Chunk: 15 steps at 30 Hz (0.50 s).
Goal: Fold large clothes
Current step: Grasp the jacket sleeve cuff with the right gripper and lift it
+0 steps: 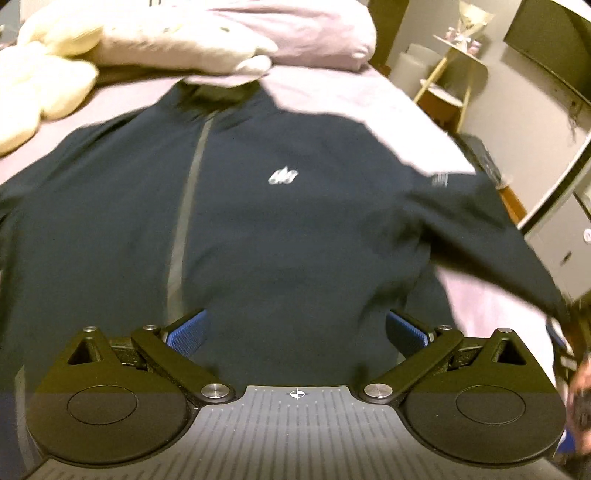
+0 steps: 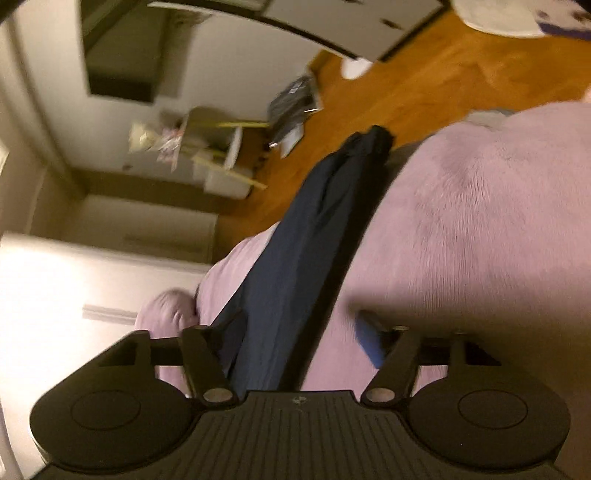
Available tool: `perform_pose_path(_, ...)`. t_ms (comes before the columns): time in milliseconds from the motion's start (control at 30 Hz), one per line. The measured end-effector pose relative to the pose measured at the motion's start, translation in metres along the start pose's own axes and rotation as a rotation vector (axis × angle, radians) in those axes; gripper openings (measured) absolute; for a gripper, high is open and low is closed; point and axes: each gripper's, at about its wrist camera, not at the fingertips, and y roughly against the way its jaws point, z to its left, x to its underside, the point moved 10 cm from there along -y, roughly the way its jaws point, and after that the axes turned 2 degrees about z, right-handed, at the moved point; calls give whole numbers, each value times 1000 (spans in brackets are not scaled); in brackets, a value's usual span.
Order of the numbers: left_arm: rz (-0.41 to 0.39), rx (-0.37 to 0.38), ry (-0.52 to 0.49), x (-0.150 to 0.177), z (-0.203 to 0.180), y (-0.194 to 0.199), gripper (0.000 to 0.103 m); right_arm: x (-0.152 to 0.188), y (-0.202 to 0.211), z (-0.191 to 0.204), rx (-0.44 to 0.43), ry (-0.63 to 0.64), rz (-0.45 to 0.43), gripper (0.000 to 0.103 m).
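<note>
A: Where's the dark navy zip jacket (image 1: 280, 206)?
B: Spread front-up on the lilac bedsheet (image 1: 373, 107), collar toward the pillow (image 1: 310, 33), a cream plush toy (image 1: 48, 77) beside that collar.
A: The left gripper (image 1: 295, 332)?
B: Low over the jacket's hem, blue pads (image 1: 186, 334) spread wide, fabric between them but not pinched.
A: And the right gripper (image 2: 295, 332)?
B: Jaws wide apart too; the jacket's sleeve (image 2: 295, 251) runs between them across the sheet, off the jacket's far side toward the wooden floor (image 2: 424, 85). Whether anything grips it, I can't tell
</note>
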Motion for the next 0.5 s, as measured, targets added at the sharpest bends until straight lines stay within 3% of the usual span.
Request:
perform_pose_path(167,-22,4,-4,-49,-35,-64,103,-13,-35,-8,10,-9,-27,13)
perform_pose_path(333,-45,-58,-62,-73,-55,-102,103,-25,-37,14,0,173,-33,10)
perform_pose_path(500,86,-66,-3,-61,-48,-145,103,-25,-35,26,41,313,-41,10)
